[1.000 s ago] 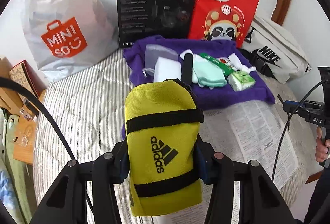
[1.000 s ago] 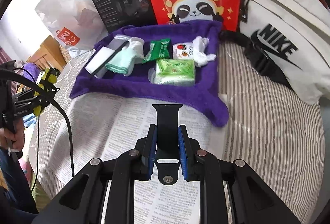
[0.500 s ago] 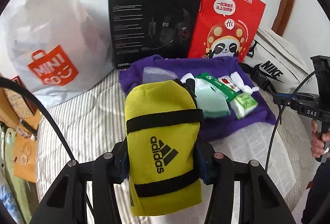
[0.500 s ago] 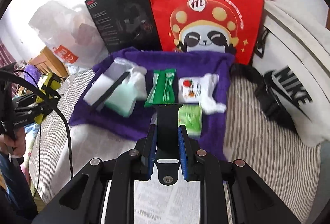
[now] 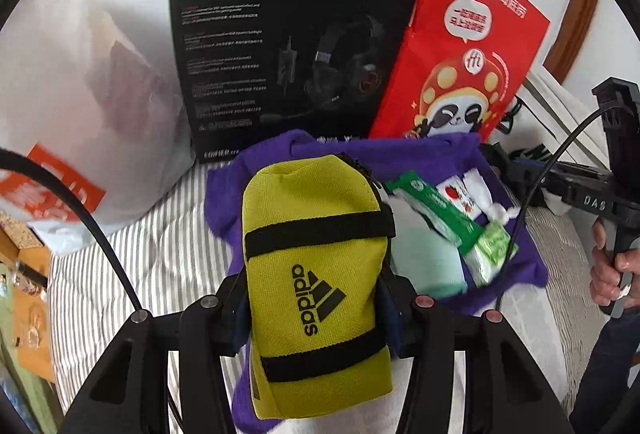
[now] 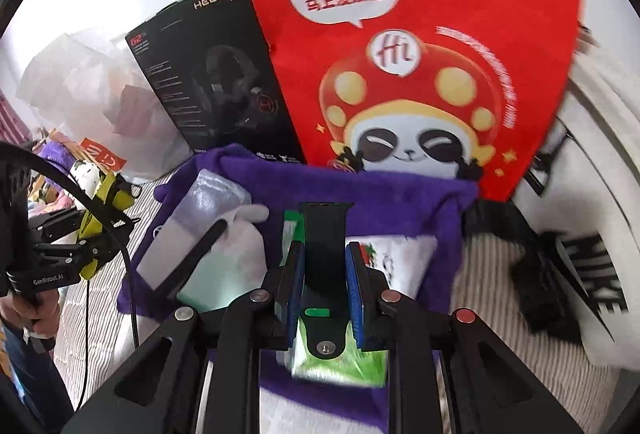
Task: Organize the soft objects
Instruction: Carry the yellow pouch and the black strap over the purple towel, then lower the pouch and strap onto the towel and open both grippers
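My left gripper (image 5: 316, 308) is shut on a yellow-green Adidas pouch (image 5: 316, 274) with black bands, held upright over the near edge of a purple towel (image 5: 516, 274). The pouch (image 6: 100, 202) and the left gripper also show at the far left of the right wrist view. My right gripper (image 6: 325, 288) is shut on a black watch strap (image 6: 324, 246), above the purple towel (image 6: 400, 202). On the towel lie a mint green cloth (image 5: 424, 266), a green packet (image 5: 436, 210), a green tissue pack (image 5: 492, 250), a strawberry sachet (image 5: 460, 194) and another black strap (image 6: 192, 254).
Behind the towel stand a black headset box (image 5: 288, 46), a red panda paper bag (image 5: 464, 62) and a white Miniso bag (image 5: 80, 106). A white Nike bag (image 6: 592, 242) lies to the right on the striped bed (image 5: 160, 258). A hand (image 5: 612, 274) grips the right tool.
Both grippers have moved forward towards the towel and the bags, which now loom larger. The pouch and the strap stay held as before.
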A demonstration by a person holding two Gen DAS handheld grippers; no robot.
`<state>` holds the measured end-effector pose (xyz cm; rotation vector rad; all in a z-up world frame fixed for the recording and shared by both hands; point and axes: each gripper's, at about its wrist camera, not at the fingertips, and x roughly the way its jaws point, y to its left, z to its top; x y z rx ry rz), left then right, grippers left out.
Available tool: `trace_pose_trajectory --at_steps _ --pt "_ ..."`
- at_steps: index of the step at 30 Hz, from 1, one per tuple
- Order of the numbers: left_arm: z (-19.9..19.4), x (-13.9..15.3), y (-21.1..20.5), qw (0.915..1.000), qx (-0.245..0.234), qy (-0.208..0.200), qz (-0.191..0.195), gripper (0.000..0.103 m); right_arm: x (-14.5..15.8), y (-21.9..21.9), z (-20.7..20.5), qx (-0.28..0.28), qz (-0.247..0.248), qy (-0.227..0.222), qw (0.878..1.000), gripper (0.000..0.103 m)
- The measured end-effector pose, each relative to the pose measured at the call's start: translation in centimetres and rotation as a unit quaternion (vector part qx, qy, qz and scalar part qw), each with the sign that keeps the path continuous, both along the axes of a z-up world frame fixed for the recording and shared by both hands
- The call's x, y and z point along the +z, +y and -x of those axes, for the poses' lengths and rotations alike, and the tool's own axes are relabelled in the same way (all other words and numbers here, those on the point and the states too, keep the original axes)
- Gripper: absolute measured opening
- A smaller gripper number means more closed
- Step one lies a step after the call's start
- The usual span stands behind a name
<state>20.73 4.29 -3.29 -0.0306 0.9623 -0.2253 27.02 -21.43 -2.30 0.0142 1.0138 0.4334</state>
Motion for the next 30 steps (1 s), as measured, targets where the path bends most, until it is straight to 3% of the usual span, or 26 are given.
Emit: trace_pose_trajectory --at_steps 11,30 --pt "-4.5 -2.5 -1.0 0.9995 -0.013 0.024 0.017 0.049 -4.1 1.5 -2.8 0.005 0.007 0.042 0.999 0.021" --pt "-6.4 -5.7 -1.9 0.9989 -0.005 0.046 -0.003 0.059 -8.0 2.8 -3.2 0.028 0.017 0.084 0.996 0.021"
